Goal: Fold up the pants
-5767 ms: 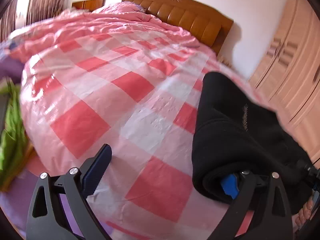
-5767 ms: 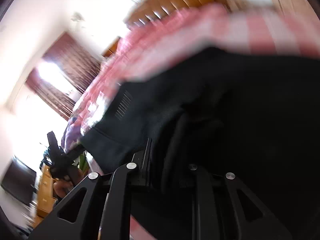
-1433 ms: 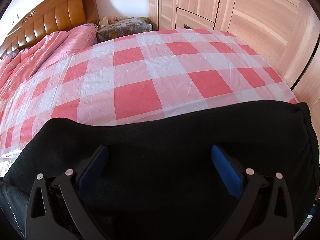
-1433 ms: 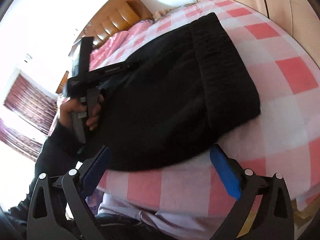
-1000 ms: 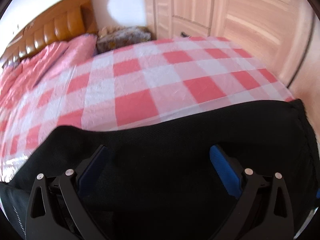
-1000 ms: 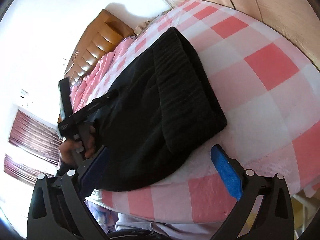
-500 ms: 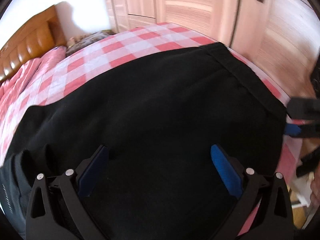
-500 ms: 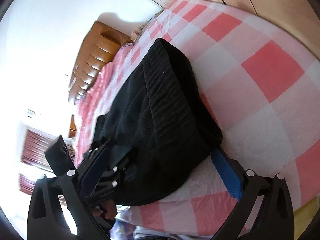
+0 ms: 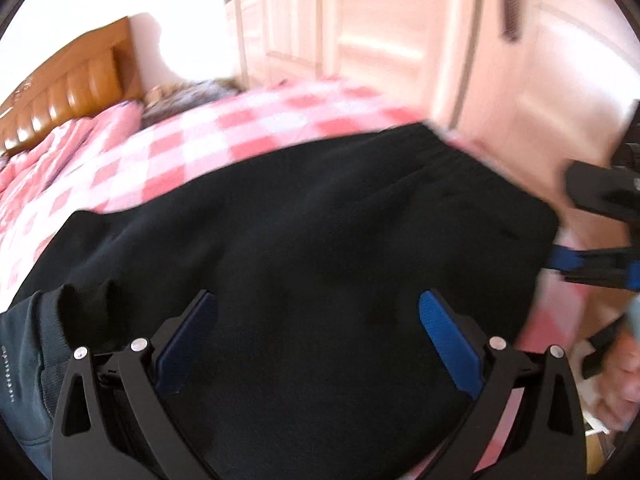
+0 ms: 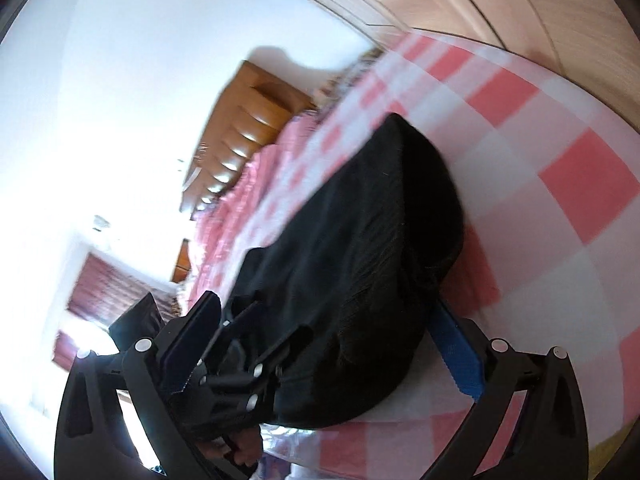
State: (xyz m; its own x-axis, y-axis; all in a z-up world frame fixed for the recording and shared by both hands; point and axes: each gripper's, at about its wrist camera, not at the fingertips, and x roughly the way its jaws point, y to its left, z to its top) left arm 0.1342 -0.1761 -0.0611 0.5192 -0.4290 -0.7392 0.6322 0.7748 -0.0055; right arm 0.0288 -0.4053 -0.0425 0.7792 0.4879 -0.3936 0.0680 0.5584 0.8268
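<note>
The black pants [image 9: 312, 232] lie folded into a thick bundle on the pink-and-white checked bed cover [image 9: 208, 136]. My left gripper [image 9: 316, 332] hovers open right over the bundle, blue pads wide apart, nothing between them. In the right wrist view the same pants [image 10: 360, 248] sit near the bed's edge, and my right gripper [image 10: 324, 340] is open with the bundle's near end lying between its fingers. The right gripper's blue-padded finger [image 9: 592, 264] shows at the pants' right end in the left wrist view, with a hand [image 9: 620, 376] below it.
A wooden headboard [image 9: 68, 92] stands at the far end of the bed, and pale wooden wardrobe doors [image 9: 400, 32] run close along its right side. Pink bedding [image 9: 60, 148] is piled near the headboard. The left gripper's black body [image 10: 240, 364] shows low in the right wrist view.
Both cameras have swung and drawn closer to the bundle; the views are blurred by motion. The right gripper's fingers have come around the pants' near end. Both grippers stay open.
</note>
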